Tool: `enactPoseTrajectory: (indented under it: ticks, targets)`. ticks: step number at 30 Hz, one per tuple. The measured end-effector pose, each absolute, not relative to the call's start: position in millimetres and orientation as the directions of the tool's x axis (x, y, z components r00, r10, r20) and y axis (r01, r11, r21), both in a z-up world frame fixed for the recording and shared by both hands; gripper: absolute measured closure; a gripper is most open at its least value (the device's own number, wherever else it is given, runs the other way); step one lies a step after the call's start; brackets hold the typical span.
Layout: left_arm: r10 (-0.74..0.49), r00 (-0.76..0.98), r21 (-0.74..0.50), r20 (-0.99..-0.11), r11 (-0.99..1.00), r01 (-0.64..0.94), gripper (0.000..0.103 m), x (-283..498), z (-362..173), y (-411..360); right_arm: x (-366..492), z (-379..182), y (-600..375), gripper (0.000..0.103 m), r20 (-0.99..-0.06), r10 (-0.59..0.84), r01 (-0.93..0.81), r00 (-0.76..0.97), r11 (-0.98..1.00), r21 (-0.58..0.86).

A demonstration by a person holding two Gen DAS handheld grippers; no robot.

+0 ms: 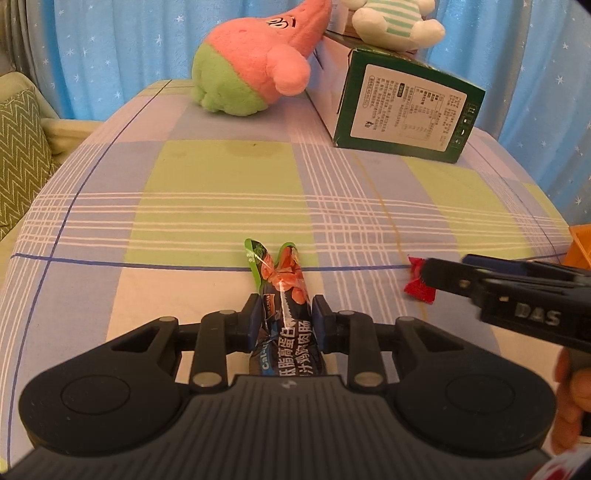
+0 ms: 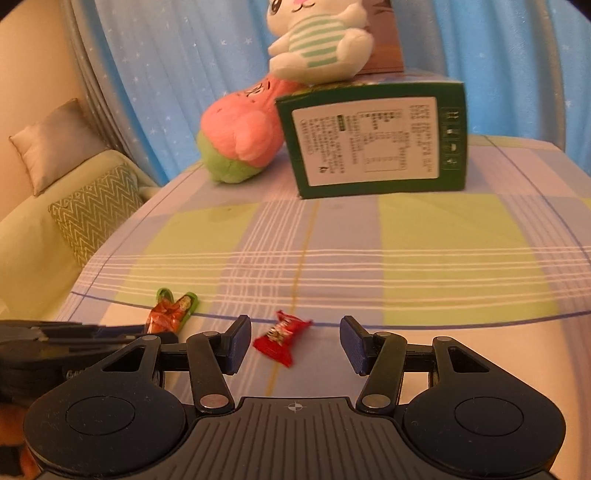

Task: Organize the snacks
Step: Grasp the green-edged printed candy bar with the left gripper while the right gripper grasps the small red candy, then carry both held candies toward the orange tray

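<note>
A dark sausage snack packet (image 1: 284,291) with a red and green twisted end sticks out forward from my left gripper (image 1: 286,317), whose blue pads are shut on its sides just above the checked tablecloth (image 1: 221,192). In the right wrist view the same packet (image 2: 170,314) shows at the left, beside the left gripper (image 2: 110,332). A small red wrapped candy (image 2: 280,338) lies on the cloth between the fingers of my right gripper (image 2: 293,341), which stands open; the pads do not touch it. From the left wrist view the candy (image 1: 419,286) is partly hidden behind the right gripper (image 1: 443,273).
A green carton (image 1: 406,107) lies on its side at the back of the table, with a white plush toy (image 1: 395,22) on top and a pink and green plush (image 1: 255,62) leaning beside it. An orange object (image 1: 581,245) shows at the right edge. A sofa with cushions (image 2: 96,214) stands to the left.
</note>
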State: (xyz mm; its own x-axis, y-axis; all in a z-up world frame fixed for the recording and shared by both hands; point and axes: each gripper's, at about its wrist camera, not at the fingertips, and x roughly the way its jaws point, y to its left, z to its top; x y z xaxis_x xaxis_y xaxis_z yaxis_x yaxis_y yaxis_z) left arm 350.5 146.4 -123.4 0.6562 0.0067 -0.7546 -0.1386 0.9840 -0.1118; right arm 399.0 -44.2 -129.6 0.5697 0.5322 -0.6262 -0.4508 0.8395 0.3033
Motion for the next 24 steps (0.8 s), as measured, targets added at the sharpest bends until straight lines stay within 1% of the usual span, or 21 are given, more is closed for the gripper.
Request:
enactPoseTrajectory:
  ticks: [2, 5, 7, 9, 12, 18, 22, 24]
  targets:
    - [0.004, 0.656, -0.119, -0.754, 0.982, -0.143, 0.077, 350.3, -123.4, 148.1, 402.7, -133.8, -37.2, 0.049, -0.631, 0.520, -0.449, 0.575, 0.846, 0.287]
    - [0.009, 0.659, -0.115, -0.752, 0.983, -0.145, 0.077, 350.5, -124.0, 147.8, 406.3, -141.5, -28.7, 0.064, -0.649, 0.500, -0.447, 0.574, 0.855, 0.263]
    - [0.013, 0.661, -0.109, -0.751, 0.984, -0.142, 0.077, 350.7, -124.2, 146.9, 404.1, -143.3, -24.2, 0.068, -0.645, 0.484, -0.464, 0.591, 0.858, 0.219]
    - [0.021, 0.662, -0.092, -0.749, 0.986, -0.136, 0.075, 351.2, -124.4, 145.4, 401.8, -144.5, -22.5, 0.081, -0.646, 0.472, -0.481, 0.600, 0.858, 0.181]
    - [0.044, 0.665, -0.056, -0.746, 0.990, -0.129, 0.070, 351.1, -124.9, 142.6, 400.0, -145.5, -23.9, 0.083, -0.650, 0.462, -0.498, 0.604, 0.855, 0.145]
    - [0.039, 0.666, -0.043, -0.745, 0.993, -0.106, 0.069, 350.2, -128.1, 140.7, 397.5, -142.7, -30.8, 0.084, -0.658, 0.450, -0.490, 0.604, 0.861, 0.139]
    - [0.054, 0.666, -0.015, -0.744, 0.995, -0.098, 0.070, 349.8, -129.0, 137.1, 393.7, -140.3, -34.1, 0.085, -0.661, 0.445, -0.490, 0.603, 0.862, 0.133]
    - [0.064, 0.667, -0.002, -0.743, 0.995, -0.099, 0.076, 349.7, -129.4, 135.5, 391.7, -139.6, -35.9, 0.085, -0.663, 0.445, -0.490, 0.602, 0.862, 0.133]
